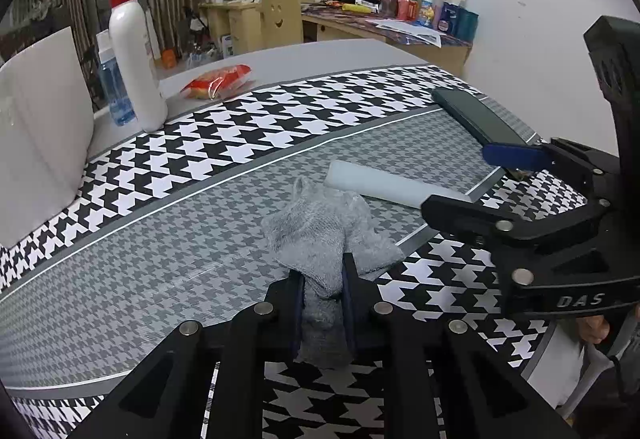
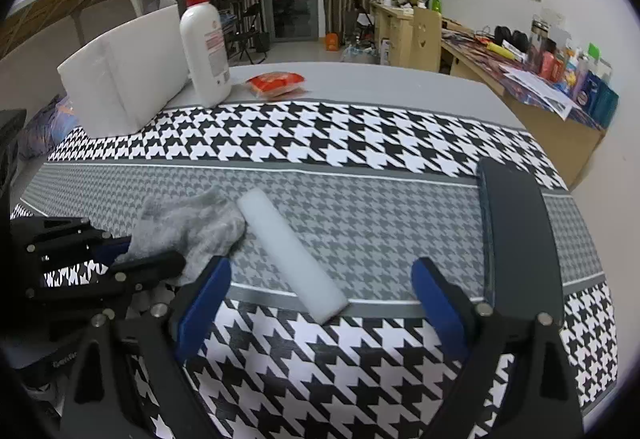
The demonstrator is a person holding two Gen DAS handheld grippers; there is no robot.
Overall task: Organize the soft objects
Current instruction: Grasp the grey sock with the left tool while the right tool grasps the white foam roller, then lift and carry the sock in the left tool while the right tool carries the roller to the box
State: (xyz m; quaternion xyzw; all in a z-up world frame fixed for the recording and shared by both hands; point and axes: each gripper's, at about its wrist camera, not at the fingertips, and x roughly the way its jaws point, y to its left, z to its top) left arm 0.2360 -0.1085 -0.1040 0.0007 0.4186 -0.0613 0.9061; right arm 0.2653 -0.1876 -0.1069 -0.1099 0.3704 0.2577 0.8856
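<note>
Two soft things lie on the grey houndstooth band of the tabletop [image 1: 140,259] in the left wrist view: a crumpled grey knitted cloth [image 1: 320,227] and a pale white foam bar [image 1: 384,187]. The left gripper [image 1: 322,303] has its blue-padded fingers [image 1: 298,309] clenched on the near end of the cloth, which bunches up between them and spreads away from the camera. The foam bar lies just beyond the cloth, touching its far edge, its long axis running from upper left to lower right. The right gripper [image 1: 480,179] comes in from the right with its fingers spread apart, one on each side of the bar's right end. A flat dark rectangular slab [image 1: 476,117] lies further back to the right. A white pump bottle with a red top [image 1: 134,55] stands upright at the left, beside a white foam block [image 1: 40,119], with a red snack packet [image 1: 218,81] behind.

In the right wrist view the right gripper [image 2: 320,303] is released, its fingers [image 2: 204,307] wide apart. The foam bar [image 2: 290,253] lies between them, pointing from upper left down to lower right, its near end on the edge of the black-and-white houndstooth. The cloth [image 2: 188,227] sits at the bar's left, touching its far end, with the left gripper [image 2: 120,259] on it. The dark slab [image 2: 516,235] lies at the right, its long axis running away from the camera.
</note>
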